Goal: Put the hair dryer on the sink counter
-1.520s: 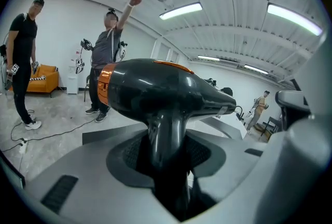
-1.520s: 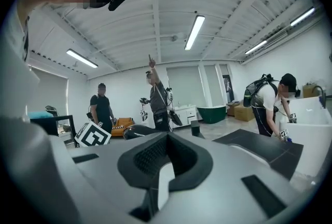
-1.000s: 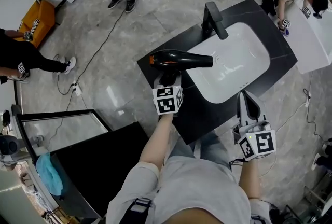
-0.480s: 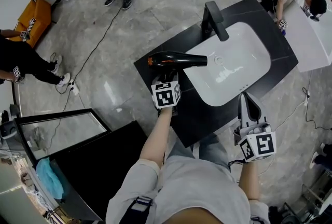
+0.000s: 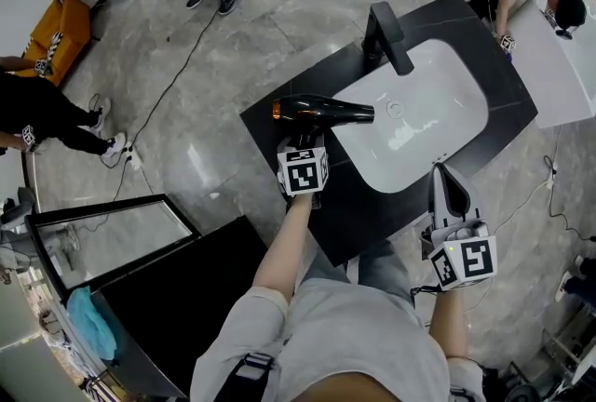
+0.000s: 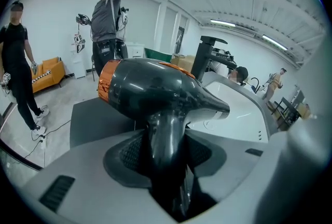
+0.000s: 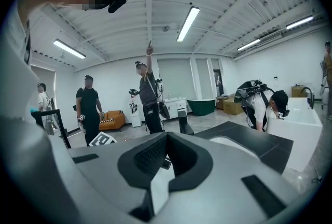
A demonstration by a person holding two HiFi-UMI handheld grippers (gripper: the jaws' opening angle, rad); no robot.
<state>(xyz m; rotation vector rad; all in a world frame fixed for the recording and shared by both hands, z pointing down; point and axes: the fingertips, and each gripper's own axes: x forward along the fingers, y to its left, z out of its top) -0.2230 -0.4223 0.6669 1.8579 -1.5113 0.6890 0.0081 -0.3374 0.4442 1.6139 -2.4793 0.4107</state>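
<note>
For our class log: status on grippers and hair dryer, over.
Left gripper shut on hair dryer handle; right gripper shut, empty. Held over sink counter, beside basin. Faucet stands apart.

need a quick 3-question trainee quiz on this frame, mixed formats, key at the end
1. True or false: the right gripper holds nothing.
2. Pick one. The nozzle of the hair dryer points toward: A) the white basin; B) the person holding it; C) the ceiling.
3. Fill in the blank: the left gripper clamps the dryer by its ____.

Key: 1 true; 2 A; 3 handle.
</note>
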